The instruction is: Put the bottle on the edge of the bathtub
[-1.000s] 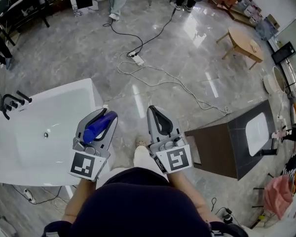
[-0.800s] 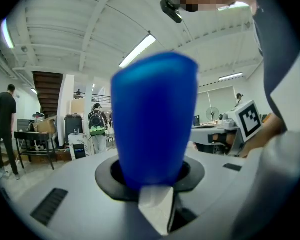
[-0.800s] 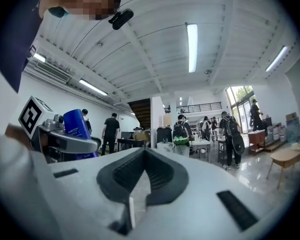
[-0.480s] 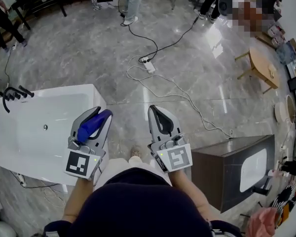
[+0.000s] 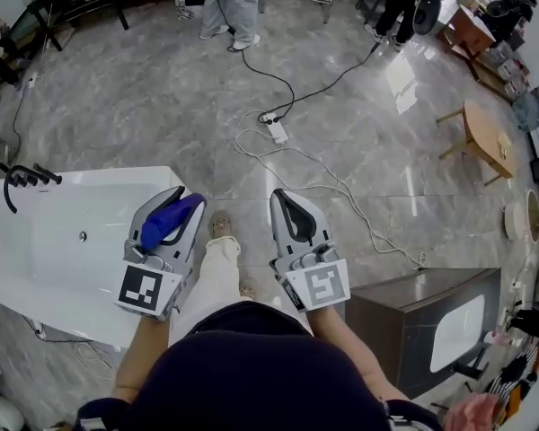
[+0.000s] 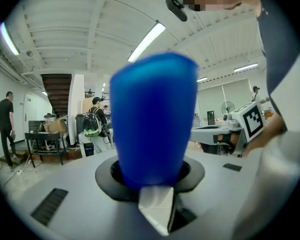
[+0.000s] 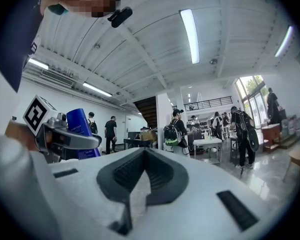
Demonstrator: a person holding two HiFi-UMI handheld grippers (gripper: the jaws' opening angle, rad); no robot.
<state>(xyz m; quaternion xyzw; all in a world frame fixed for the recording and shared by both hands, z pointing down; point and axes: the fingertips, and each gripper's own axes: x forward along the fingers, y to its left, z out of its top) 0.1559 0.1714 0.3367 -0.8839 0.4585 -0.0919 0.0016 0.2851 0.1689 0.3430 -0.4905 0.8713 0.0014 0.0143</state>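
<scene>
By the white bathtub (image 5: pixel 47 260), left hand-held gripper (image 5: pixel 185 197) clasps a blue bottle (image 5: pixel 161 226).

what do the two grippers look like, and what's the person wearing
Both the left gripper and right gripper have light grey bodies and black padded jaws tapering to a point. Each carries a white marker cube with black squares at its rear. No cables show. The person wears a dark navy top and pale trousers.
</scene>
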